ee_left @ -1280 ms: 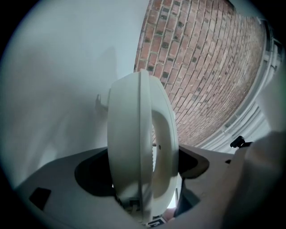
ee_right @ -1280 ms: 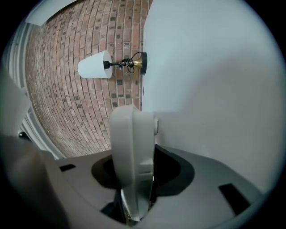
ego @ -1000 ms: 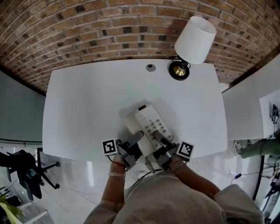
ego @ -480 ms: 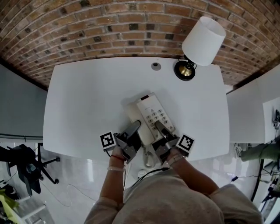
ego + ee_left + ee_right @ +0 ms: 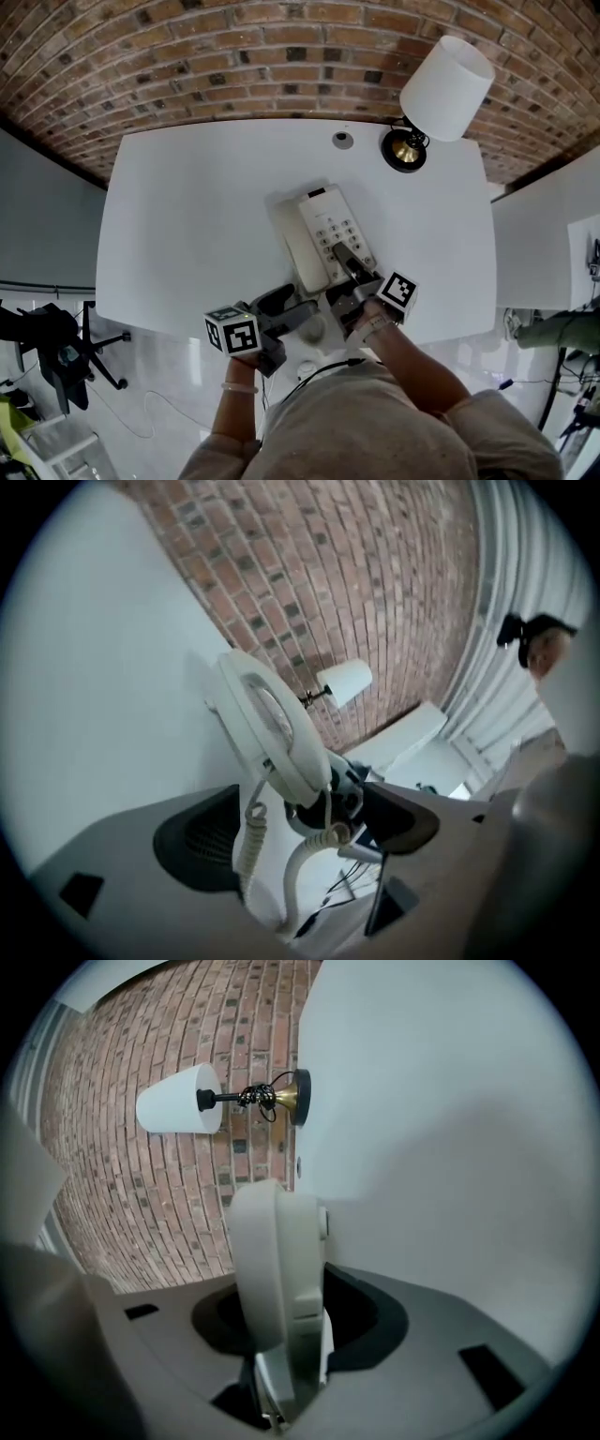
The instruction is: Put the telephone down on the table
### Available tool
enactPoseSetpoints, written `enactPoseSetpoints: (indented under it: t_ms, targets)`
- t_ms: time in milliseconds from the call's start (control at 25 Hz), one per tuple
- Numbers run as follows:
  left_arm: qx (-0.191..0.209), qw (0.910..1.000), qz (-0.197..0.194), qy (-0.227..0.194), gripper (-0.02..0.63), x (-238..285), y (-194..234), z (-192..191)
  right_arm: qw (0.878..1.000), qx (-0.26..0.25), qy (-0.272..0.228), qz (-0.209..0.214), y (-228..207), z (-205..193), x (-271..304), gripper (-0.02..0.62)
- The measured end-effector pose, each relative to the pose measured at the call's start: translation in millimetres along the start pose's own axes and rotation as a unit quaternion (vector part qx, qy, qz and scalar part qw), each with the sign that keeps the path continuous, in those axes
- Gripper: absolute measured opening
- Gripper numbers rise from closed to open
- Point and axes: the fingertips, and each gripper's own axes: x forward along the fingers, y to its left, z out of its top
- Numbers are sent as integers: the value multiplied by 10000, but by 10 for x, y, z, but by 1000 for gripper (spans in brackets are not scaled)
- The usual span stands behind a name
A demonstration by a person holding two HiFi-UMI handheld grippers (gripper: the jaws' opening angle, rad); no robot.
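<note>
The cream telephone (image 5: 323, 239), keypad up and handset on its left side, is over the middle of the white table (image 5: 187, 216). My right gripper (image 5: 345, 265) is shut on its near right edge; in the right gripper view the body (image 5: 272, 1269) stands edge-on between the jaws (image 5: 295, 1312). My left gripper (image 5: 286, 305) hangs at the table's near edge, open and apart from the telephone. In the left gripper view the telephone (image 5: 272, 719) looks tilted with its near end raised. Its coiled cord (image 5: 248, 841) hangs down between the open jaws (image 5: 300, 832).
A lamp with a white shade (image 5: 441, 89) and brass base (image 5: 405, 150) stands at the table's far right corner. A cable grommet (image 5: 342, 140) sits at the far edge by the brick wall. A black office chair (image 5: 47, 347) is on the floor at left.
My left gripper has come off the telephone's near left edge and drawn back toward the table edge, turning its marker cube upward. The right gripper stays shut on the telephone.
</note>
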Motion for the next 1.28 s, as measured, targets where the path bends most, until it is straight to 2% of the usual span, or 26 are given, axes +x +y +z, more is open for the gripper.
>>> enactPoseSetpoints:
  t_ms: [80,160,280,320,360,400,440,520,640,840,1040,1200,1280]
  targets:
    - [757,9950,463,463,400,30,-4,-133,10000,13,28,-50,16,-15,10,167]
    - [1279,9839,951,809,400,83,31,-226,9999,25,53,-108,24,-25,12,167]
    - [1375,9706,1712,983,395,148,182,-288,9997,40,97,-200,13,-44,11,167]
    - [1373,9669,1956,891,350,148,232,-272,9997,37,126,-226,4,-56,9,167]
    - [1391,9639,2141,750,252,139,261,-248,9996,28,159,-252,-5,-68,6,167]
    - [1413,9620,2254,614,189,130,270,-229,9994,15,194,-275,-13,-79,3,167]
    - [1428,9611,2309,511,158,125,266,-222,9993,-2,226,-289,-18,-83,2,167]
    - [1428,9604,2359,409,141,122,256,-232,9991,-36,302,-286,-27,-81,6,168]
    - [1376,9600,2413,346,137,111,266,-254,9983,-126,472,-306,-28,-109,3,170]
    - [1248,9652,2295,84,130,103,222,-184,9960,-480,709,-269,29,-157,-21,172]
    - [1282,9618,2417,137,127,76,269,-195,9940,-484,976,-90,20,-295,-132,178]
    - [1334,9579,2527,271,127,71,306,-216,9889,-820,1225,-166,13,-405,-275,181]
    - [1405,9542,2608,403,126,74,329,-248,9882,-807,1291,-164,-7,-447,-342,178]
